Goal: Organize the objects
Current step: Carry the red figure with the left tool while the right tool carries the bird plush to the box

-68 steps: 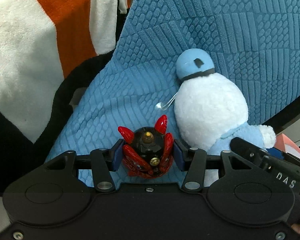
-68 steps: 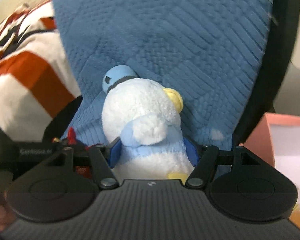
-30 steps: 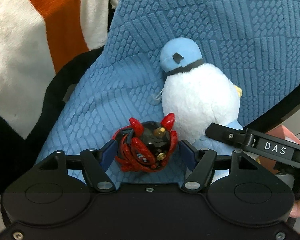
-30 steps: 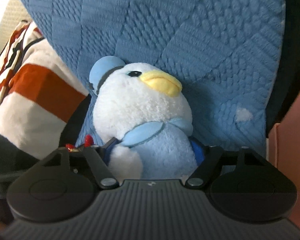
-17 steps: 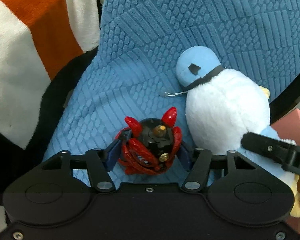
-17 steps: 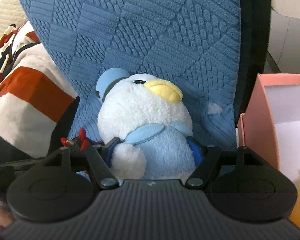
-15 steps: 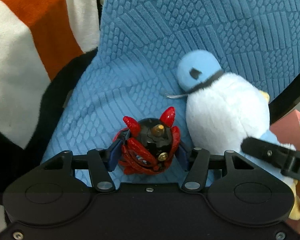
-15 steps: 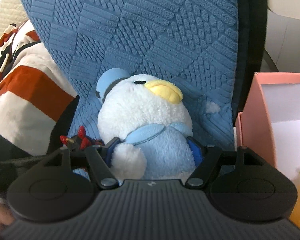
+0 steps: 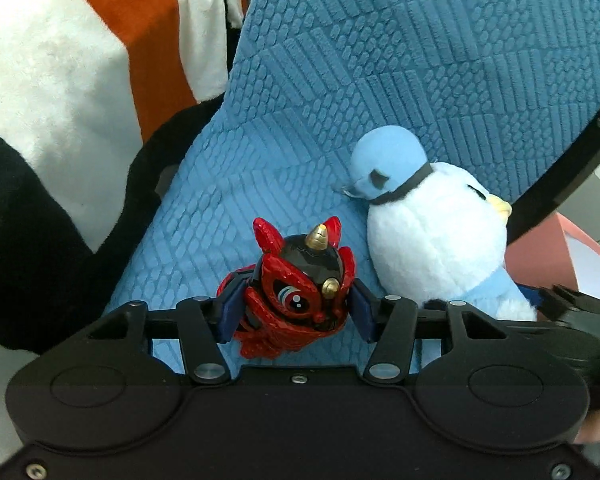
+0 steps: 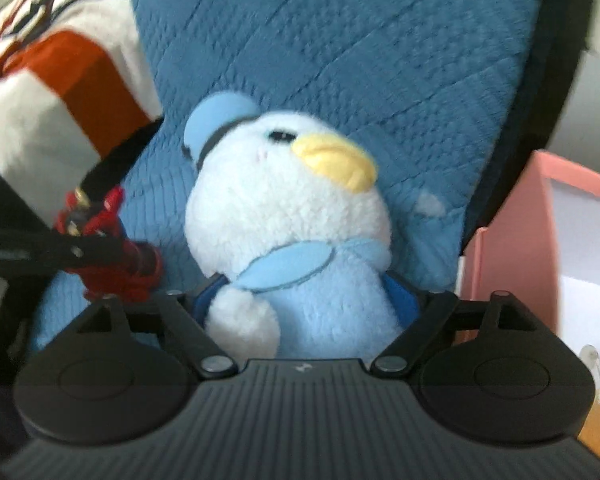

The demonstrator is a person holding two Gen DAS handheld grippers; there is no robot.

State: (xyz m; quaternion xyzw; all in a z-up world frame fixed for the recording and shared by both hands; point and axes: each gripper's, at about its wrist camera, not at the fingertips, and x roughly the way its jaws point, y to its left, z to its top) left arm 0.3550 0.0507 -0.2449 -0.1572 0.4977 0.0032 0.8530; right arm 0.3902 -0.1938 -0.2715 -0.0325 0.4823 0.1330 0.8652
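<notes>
The red horned toy (image 9: 296,296) has turned face-up since earlier, clamped in the left gripper (image 9: 296,312). The right gripper (image 10: 304,304) clasps the plush duck (image 10: 296,240) against the blue cushion (image 9: 420,80), beside the pink box (image 10: 508,264).

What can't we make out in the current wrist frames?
- Pink box contents: right wrist view, cut off at the frame edge and blurred.
- Plush duck feet: right wrist view, hidden behind the right hand-held gripper body.
- Red toy detail: right wrist view, motion blur, partly behind the left hand-held gripper.
</notes>
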